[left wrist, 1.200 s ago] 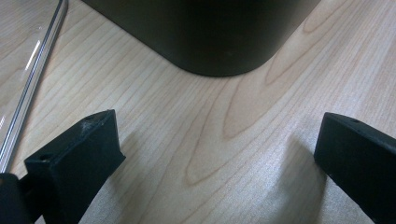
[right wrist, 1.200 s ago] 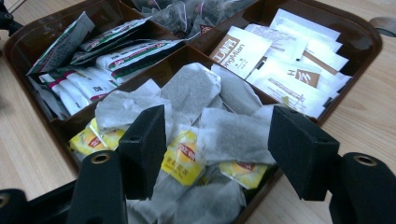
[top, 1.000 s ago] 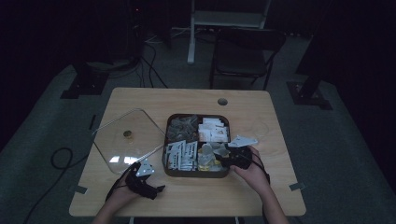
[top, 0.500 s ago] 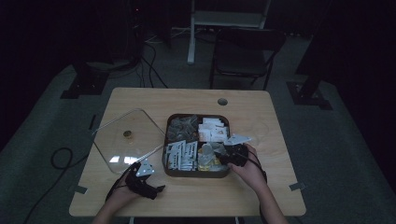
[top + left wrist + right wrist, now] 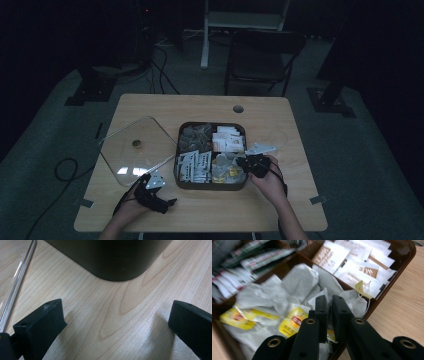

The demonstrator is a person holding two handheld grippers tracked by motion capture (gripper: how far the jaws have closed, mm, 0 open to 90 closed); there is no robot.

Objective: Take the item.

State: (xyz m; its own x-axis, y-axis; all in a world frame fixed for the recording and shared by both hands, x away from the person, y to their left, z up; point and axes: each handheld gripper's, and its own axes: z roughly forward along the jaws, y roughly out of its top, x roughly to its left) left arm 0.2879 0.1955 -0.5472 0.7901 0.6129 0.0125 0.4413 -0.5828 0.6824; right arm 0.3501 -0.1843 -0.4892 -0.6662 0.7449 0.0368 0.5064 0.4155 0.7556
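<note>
Your right gripper: fingers just closed on a tea bag, tray's 4 o'clock compartment. Left gripper: fingers apart over the tabletop.

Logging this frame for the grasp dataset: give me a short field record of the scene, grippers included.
surface: wooden table
container: dark four-compartment tray, lid off
lid: clear lid lying flat left of the tray
target: tea bags with yellow tags, in the near right compartment
right gripper: jaws have just been closing, now nearly together, tea bag paper between them
left gripper: jaws open over bare table, by the tray's near left corner
other compartments: white sachets, further packets
</note>
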